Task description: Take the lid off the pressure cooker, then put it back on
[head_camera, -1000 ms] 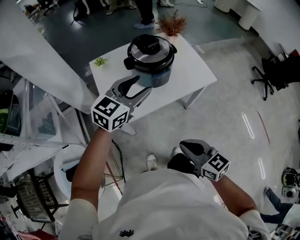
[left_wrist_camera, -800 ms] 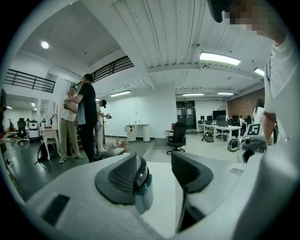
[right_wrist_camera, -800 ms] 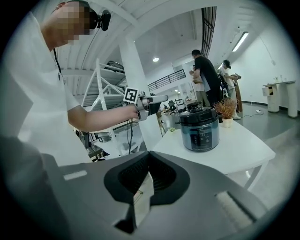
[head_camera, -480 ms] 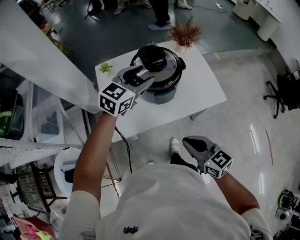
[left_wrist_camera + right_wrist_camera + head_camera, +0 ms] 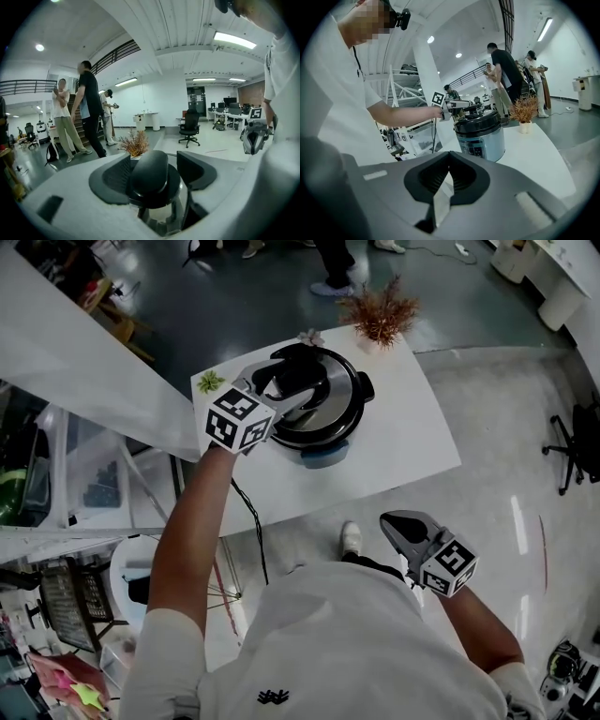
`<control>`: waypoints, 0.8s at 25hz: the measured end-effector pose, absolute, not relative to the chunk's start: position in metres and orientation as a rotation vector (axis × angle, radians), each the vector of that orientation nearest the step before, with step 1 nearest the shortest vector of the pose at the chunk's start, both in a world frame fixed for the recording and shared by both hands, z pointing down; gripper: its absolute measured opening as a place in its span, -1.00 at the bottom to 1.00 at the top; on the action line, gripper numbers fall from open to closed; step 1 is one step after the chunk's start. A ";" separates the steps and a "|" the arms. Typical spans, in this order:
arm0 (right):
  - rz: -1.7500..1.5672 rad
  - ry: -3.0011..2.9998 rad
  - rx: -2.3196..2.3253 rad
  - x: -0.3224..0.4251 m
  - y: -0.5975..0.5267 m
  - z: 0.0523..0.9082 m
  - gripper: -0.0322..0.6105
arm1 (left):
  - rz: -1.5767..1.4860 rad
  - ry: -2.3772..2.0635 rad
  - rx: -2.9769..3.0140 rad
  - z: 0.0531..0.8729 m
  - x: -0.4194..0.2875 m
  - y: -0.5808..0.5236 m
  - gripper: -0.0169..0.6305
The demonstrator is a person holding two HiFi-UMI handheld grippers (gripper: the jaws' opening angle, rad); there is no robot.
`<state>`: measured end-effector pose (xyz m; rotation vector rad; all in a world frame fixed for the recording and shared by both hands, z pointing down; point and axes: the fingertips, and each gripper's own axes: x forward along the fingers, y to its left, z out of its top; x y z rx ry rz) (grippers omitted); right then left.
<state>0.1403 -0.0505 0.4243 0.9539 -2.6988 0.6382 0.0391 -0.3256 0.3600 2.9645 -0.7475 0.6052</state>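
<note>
The pressure cooker [image 5: 323, 448] stands on the white table [image 5: 408, 442], its steel lid [image 5: 330, 413] on, with a black handle [image 5: 300, 371] on top. My left gripper [image 5: 289, 382] reaches over the lid. In the left gripper view the handle [image 5: 150, 176] sits between the jaws of the left gripper [image 5: 154, 169], with a gap on each side. These jaws have just been opening and stand open. My right gripper [image 5: 405, 524] hangs low near my body, off the table, shut and empty. The right gripper view shows the right gripper [image 5: 449, 157] with tips meeting and the cooker [image 5: 480, 133] ahead.
A dried reddish plant in a white pot [image 5: 380, 315] and a small green plant [image 5: 211, 382] stand at the table's far corners. Several people [image 5: 89, 112] stand beyond the table. A white panel [image 5: 84, 371] leans at the left, with an office chair [image 5: 581, 446] at the right.
My left gripper has moved forward over the cooker, so the lid handle now lies between its wider jaws. The right gripper has come forward a little, still shut.
</note>
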 end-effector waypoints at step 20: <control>0.659 -2.683 0.939 0.178 -0.089 0.432 -0.87 | 0.865 -0.524 2.930 0.405 0.064 -0.345 -0.01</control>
